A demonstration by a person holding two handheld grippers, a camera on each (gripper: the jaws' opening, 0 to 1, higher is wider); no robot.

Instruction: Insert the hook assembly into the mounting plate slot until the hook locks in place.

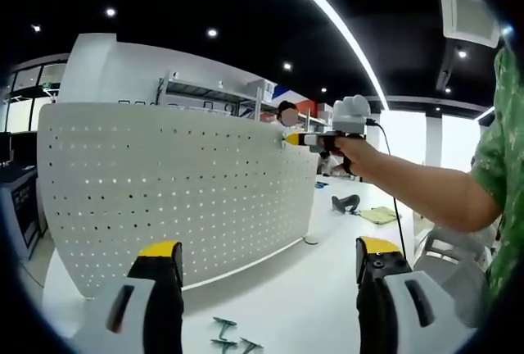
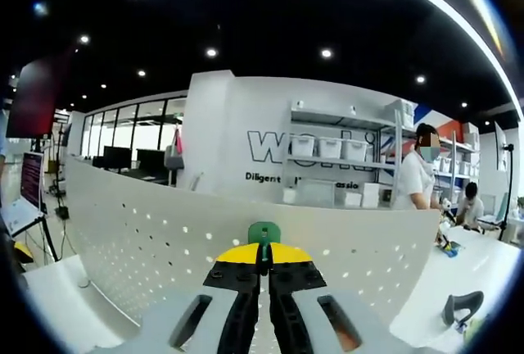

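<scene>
Right gripper (image 2: 264, 262): jaws closed on green hook (image 2: 264, 232), at perforated mounting plate (image 2: 147, 231) top edge. Left gripper (image 1: 266, 265): jaws wide apart, empty; spare hooks (image 1: 229, 336) on table (image 1: 311, 288). Risk: hook likely misses a slot if tilted.

You are working under a black ceiling (image 2: 270, 10) dotted with small round spotlights (image 2: 211, 52), with a long curved light strip (image 1: 327, 11) sweeping across it and a square vent panel (image 1: 467, 11) beside that strip. Behind your white table (image 1: 327, 264) stands a white wall (image 2: 246, 116) carrying dark lettering (image 2: 266, 147), and next to it a metal shelving rack (image 2: 344, 157) loaded with pale storage bins (image 2: 327, 147). To your left, a run of dark-framed windows (image 2: 131, 137) lets in daylight. A red screen (image 2: 37, 96) hangs at the far left.
</scene>
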